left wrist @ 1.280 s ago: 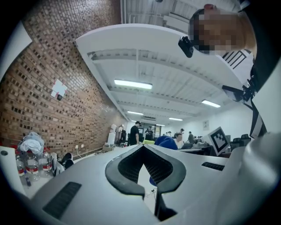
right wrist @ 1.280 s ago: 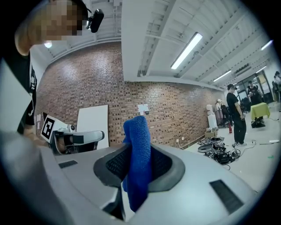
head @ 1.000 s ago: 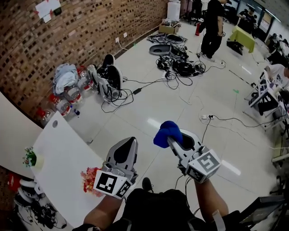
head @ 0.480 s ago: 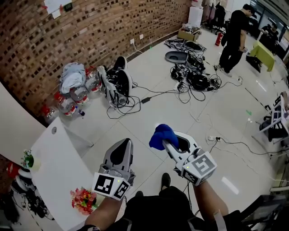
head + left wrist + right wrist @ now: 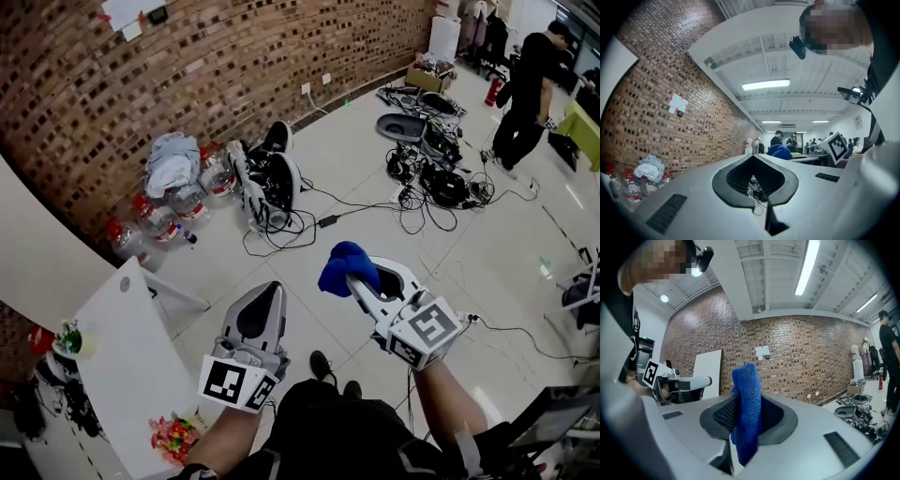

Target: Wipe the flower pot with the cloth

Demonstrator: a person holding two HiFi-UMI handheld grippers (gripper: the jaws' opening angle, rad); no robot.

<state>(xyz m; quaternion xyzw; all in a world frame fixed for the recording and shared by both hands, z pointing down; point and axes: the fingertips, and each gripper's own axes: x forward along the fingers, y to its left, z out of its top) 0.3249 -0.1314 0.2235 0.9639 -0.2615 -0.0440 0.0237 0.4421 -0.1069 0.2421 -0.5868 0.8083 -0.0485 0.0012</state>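
Cloth (image 5: 345, 265) is pinched, bunched up, in your right gripper (image 5: 370, 284) at centre frame; your left gripper (image 5: 266, 298) has its jaws together on nothing. The flower pot (image 5: 174, 437), seen mostly as red and pink blooms, stands at the lower left of the frame on the white table (image 5: 122, 356), well apart from the cloth and nearer your left gripper. You will likely need to carry the cloth down-left, past that gripper.
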